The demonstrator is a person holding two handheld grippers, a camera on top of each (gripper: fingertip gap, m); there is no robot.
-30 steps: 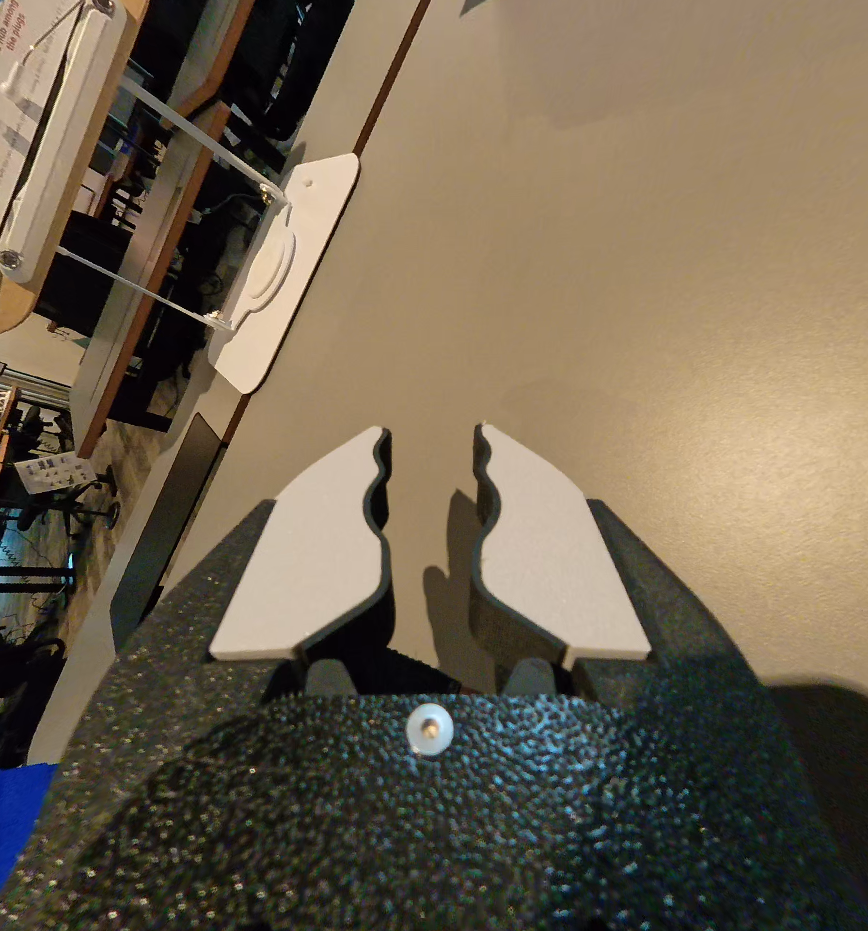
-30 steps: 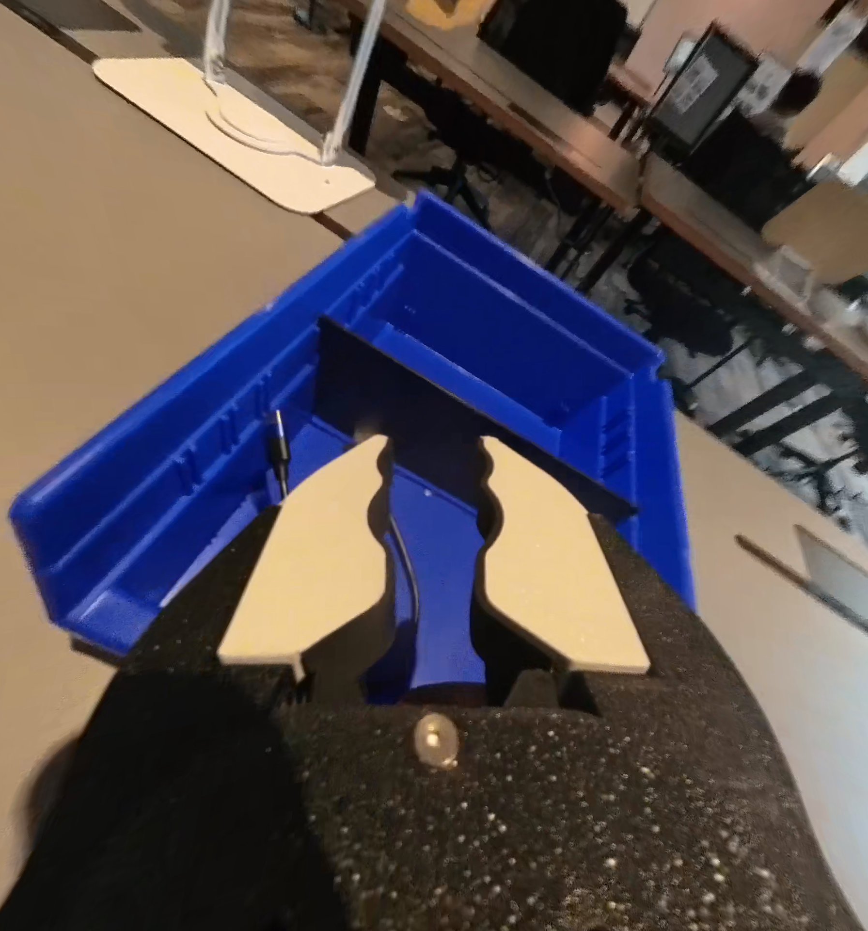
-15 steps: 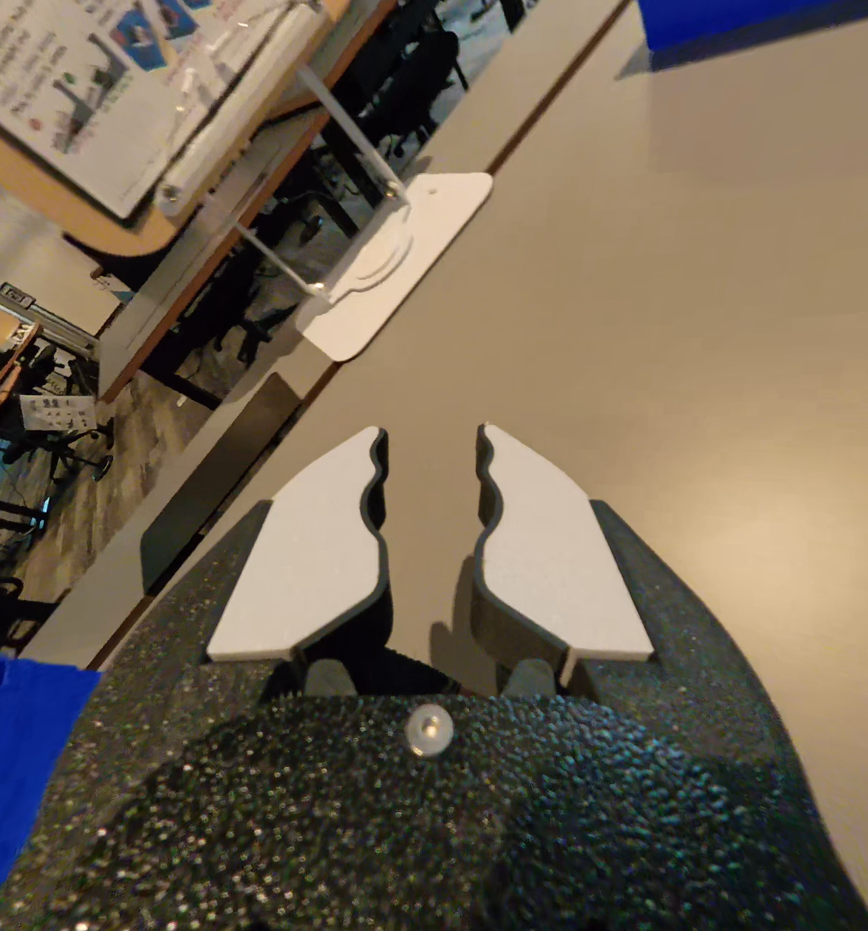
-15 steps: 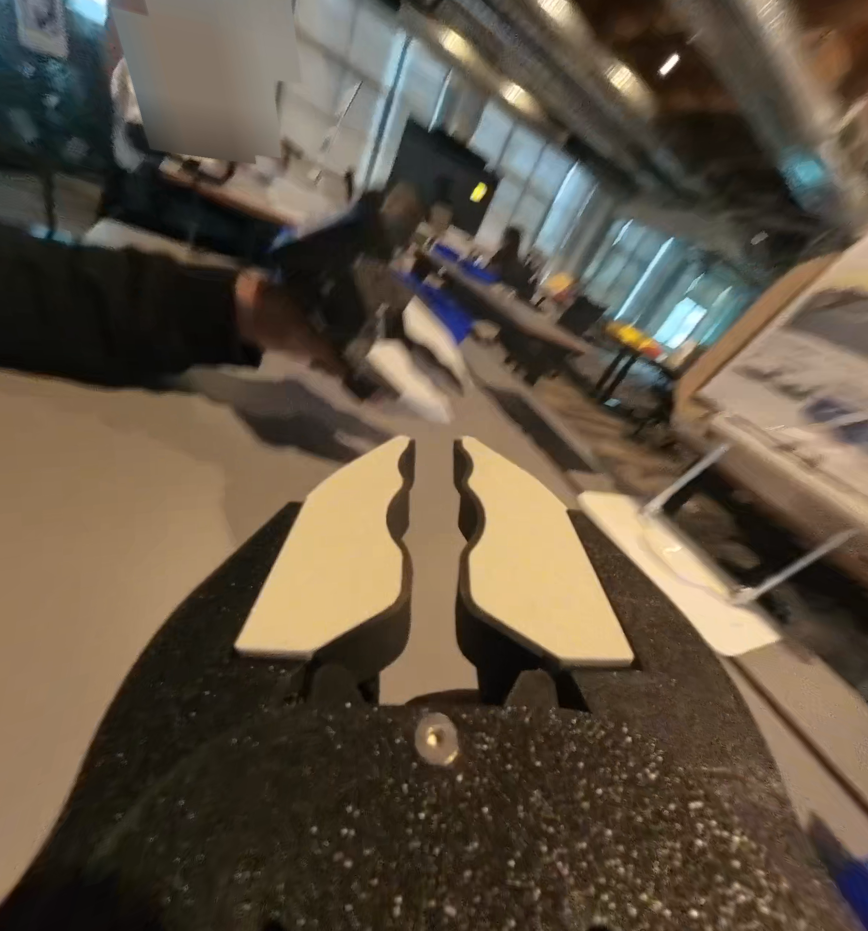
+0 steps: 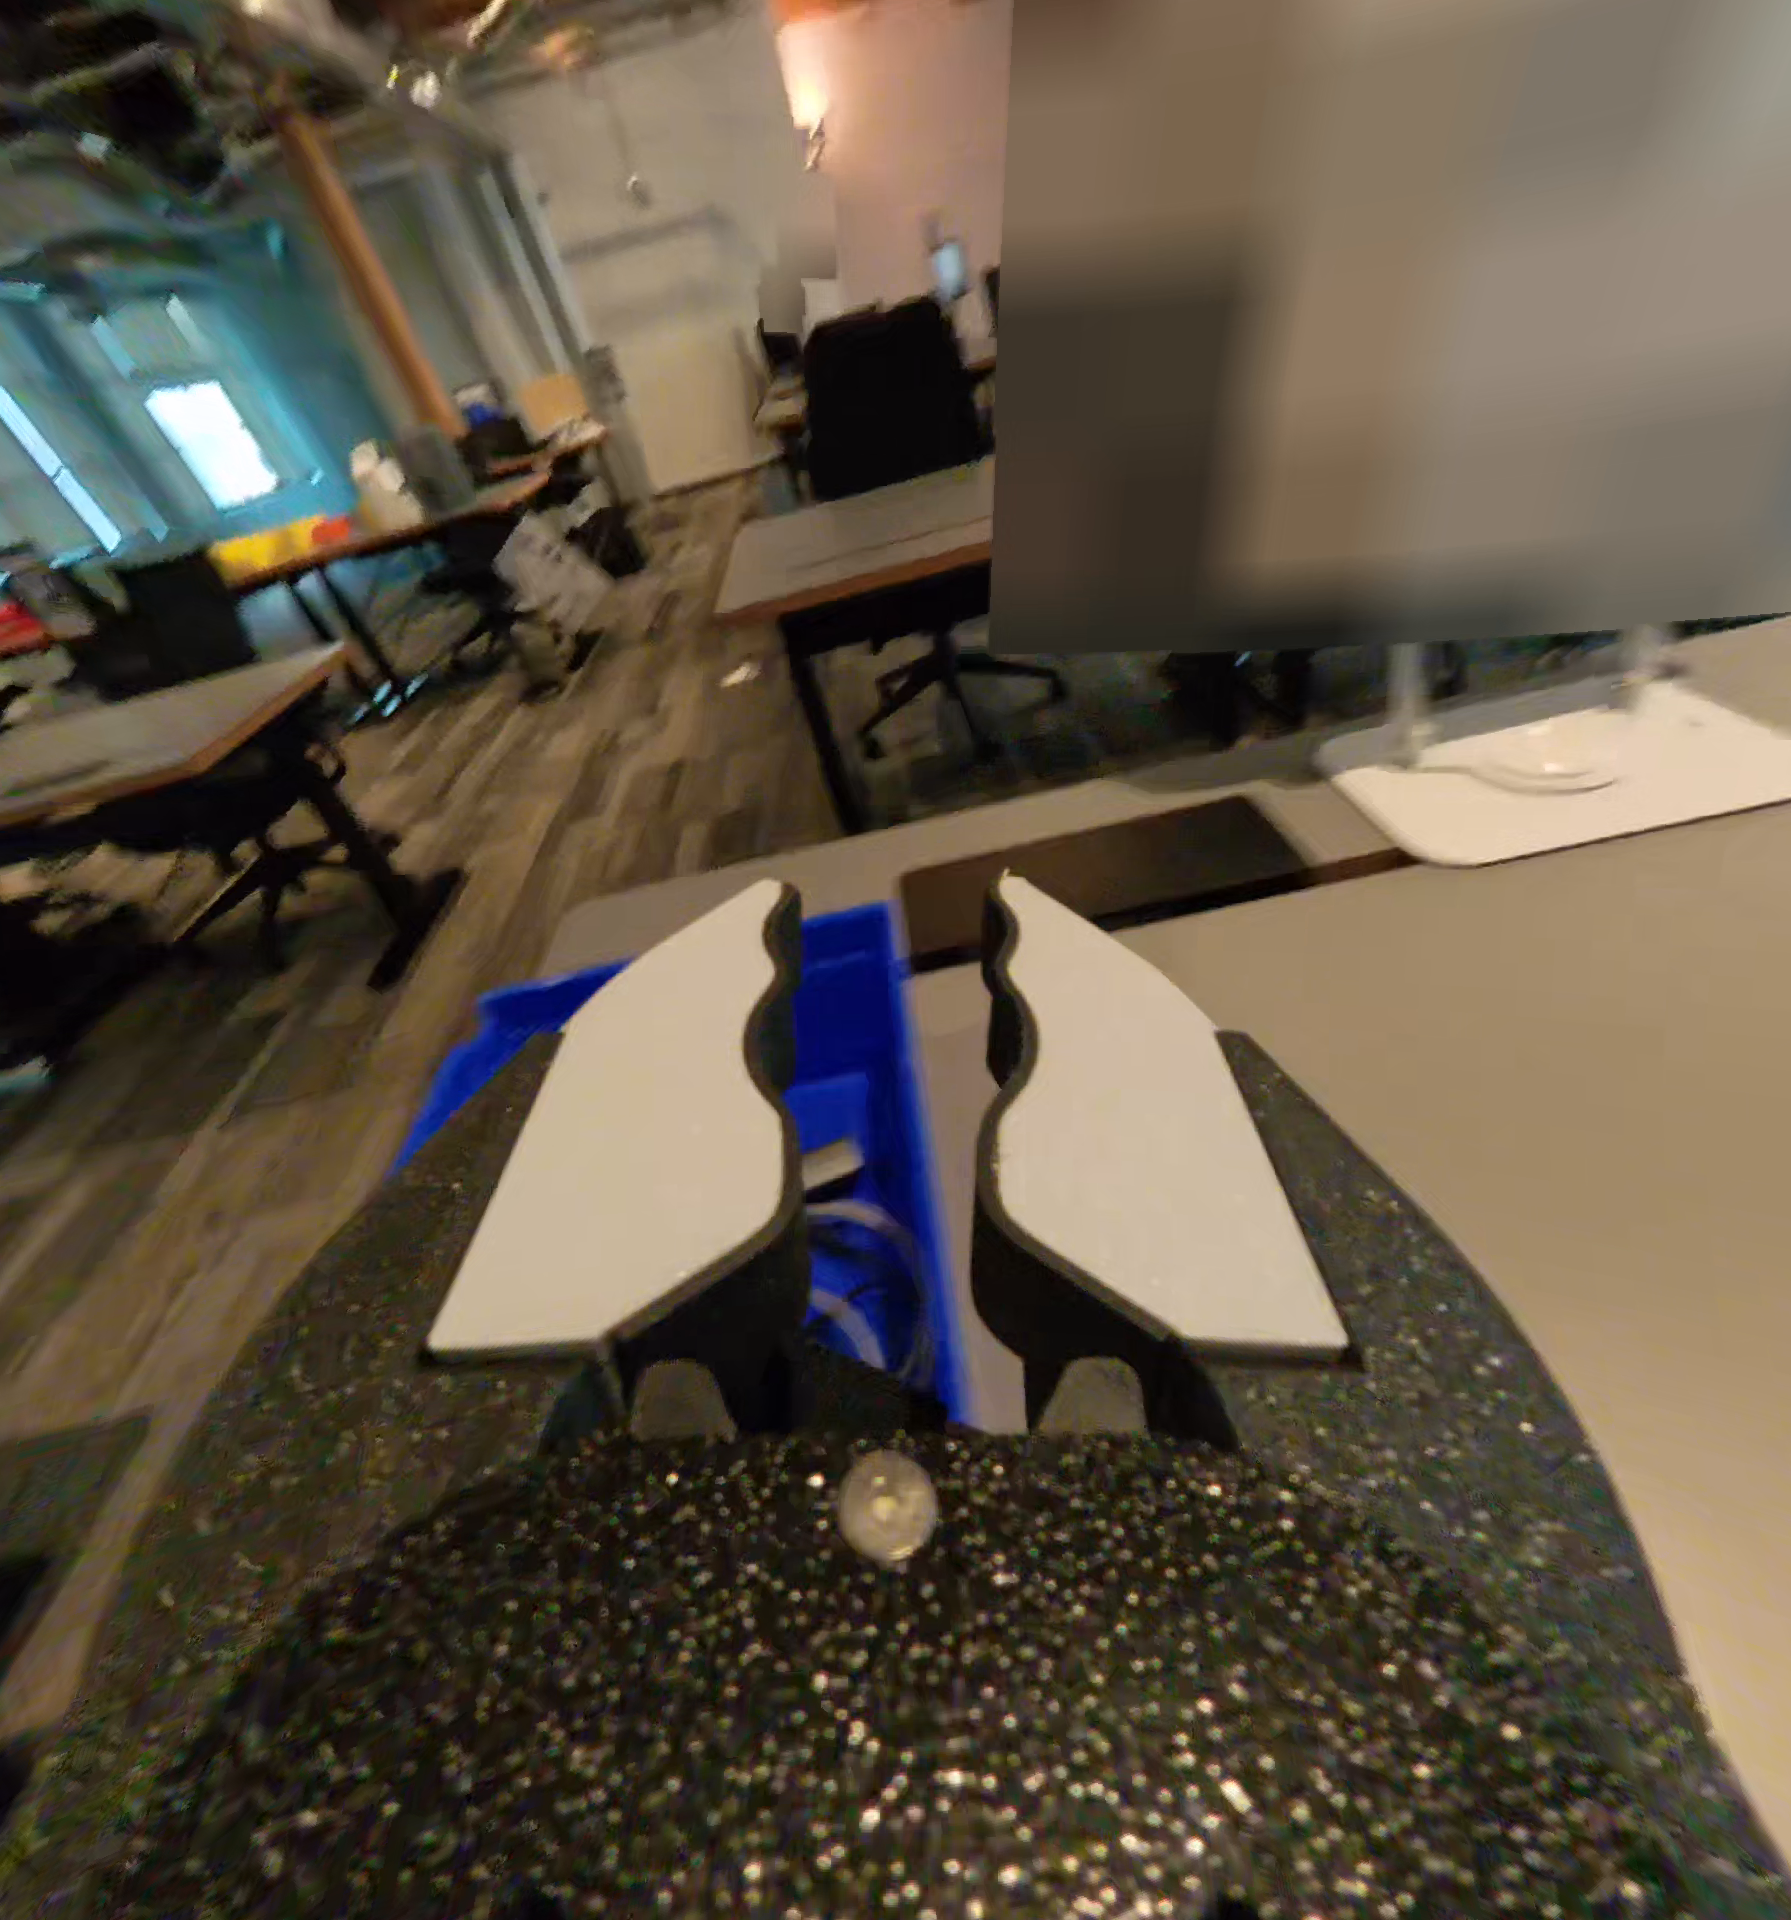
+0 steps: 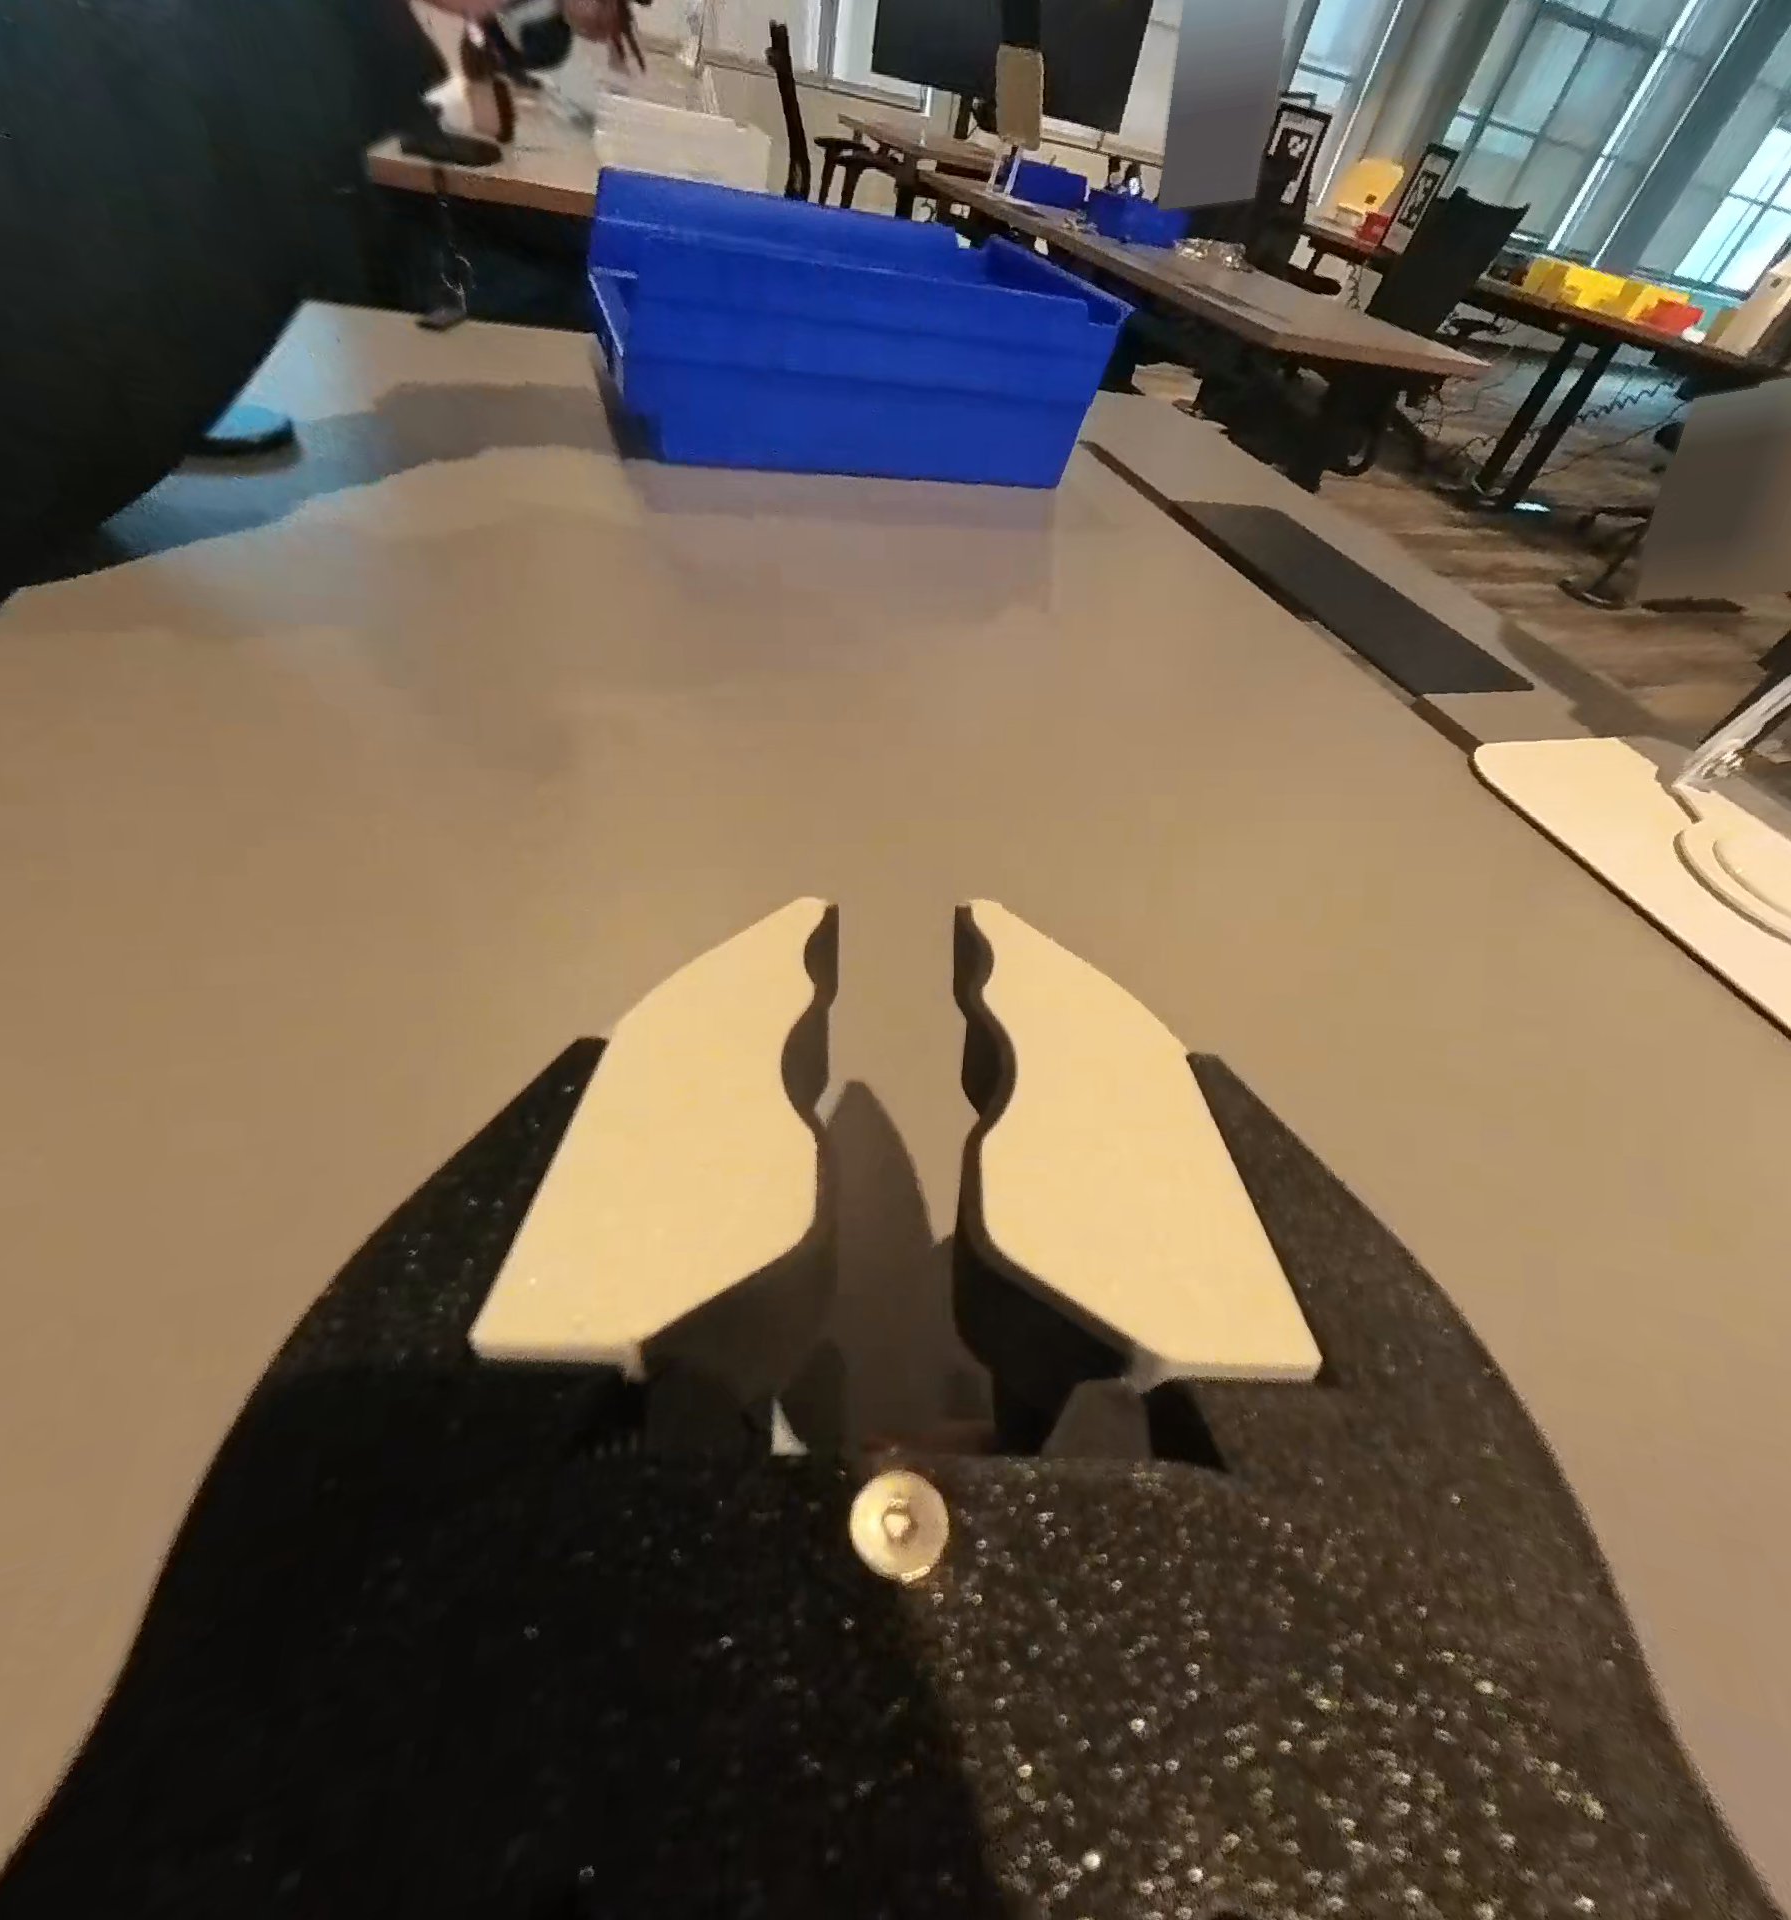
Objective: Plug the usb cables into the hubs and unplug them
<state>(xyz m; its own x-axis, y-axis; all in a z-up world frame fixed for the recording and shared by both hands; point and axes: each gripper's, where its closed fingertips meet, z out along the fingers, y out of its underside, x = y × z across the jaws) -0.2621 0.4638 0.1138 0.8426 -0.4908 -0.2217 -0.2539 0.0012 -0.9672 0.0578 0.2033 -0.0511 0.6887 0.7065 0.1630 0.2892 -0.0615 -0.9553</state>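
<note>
My left gripper [image 5: 891, 894] is open and empty, held above a blue bin [image 5: 860, 966] at the end of the grey table [image 5: 1493, 1143]. Between its fingers I see a dark flat object [image 5: 829, 1164] and pale cables [image 5: 875, 1283] lying in the bin; the picture is too blurred to tell what the dark object is. My right gripper [image 6: 893, 909] is open and empty, low over the bare table [image 6: 455, 831]. A blue bin [image 6: 839, 364] stands at the table's far end, well ahead of it. No plug or hub shows clearly.
A white stand base sits at the table's edge [image 5: 1577, 769] [image 6: 1649, 831], with a black strip [image 5: 1099, 873] [image 6: 1338, 592] beside it. A person's dark sleeve [image 6: 91, 260] fills the right wrist view's upper left. Other desks and chairs stand beyond the table. The tips of one gripper are about 45 cm away from the tips of the other.
My left gripper swung from facing the bare table to over the blue bin. My right gripper left the bin it was over, swung round and now faces along the table; its jaws narrowed somewhat.
</note>
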